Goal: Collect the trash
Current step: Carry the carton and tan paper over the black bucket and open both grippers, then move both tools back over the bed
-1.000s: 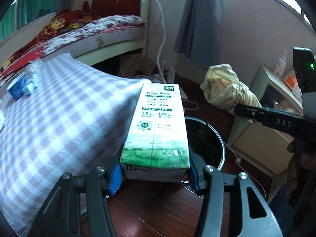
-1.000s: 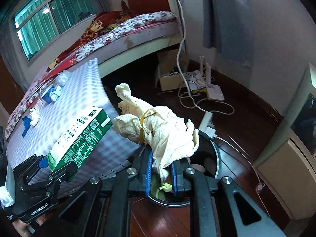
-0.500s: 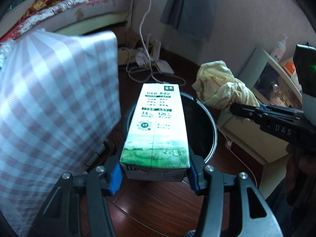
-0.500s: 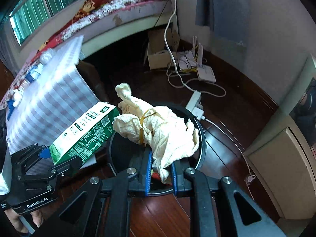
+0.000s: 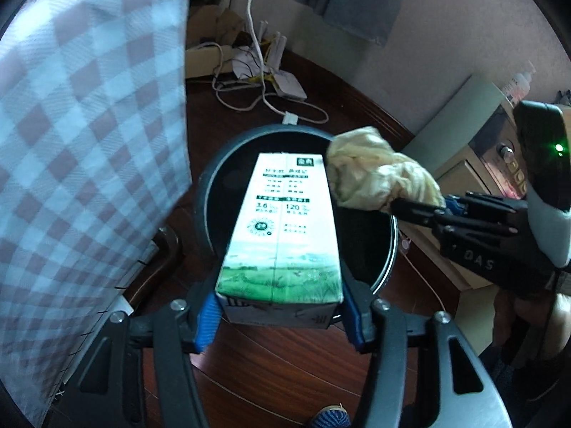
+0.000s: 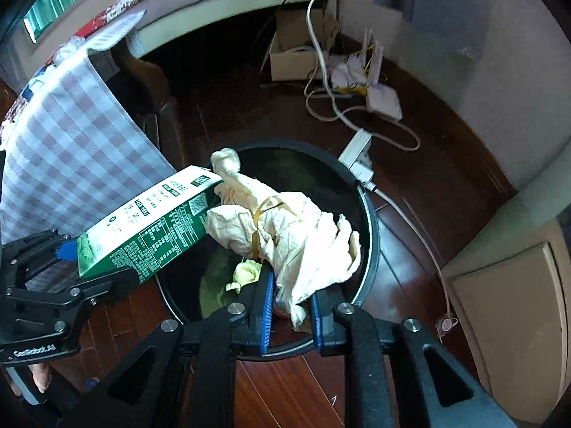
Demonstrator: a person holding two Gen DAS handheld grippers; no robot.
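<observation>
Both loads are being lowered from beside the bed to over the bin (image 5: 210, 192) | left hand-held gripper (image 5: 280, 315) is being opened, milk carton (image 5: 282, 228) between pads | right hand-held gripper (image 6: 291, 306) is being opened around rag bundle (image 6: 285, 232) at carton's 2 o'clock | drop is being started.

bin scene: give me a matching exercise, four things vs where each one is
Things:
1. carton
2. rag
3. bin
4. checked cloth

Places:
A. on the wood floor, below both grippers
B. between the left gripper's pads
C. draped beside the bin
D. between the right gripper's pads

Pairs: 1-B, 2-D, 3-A, 4-C
</observation>
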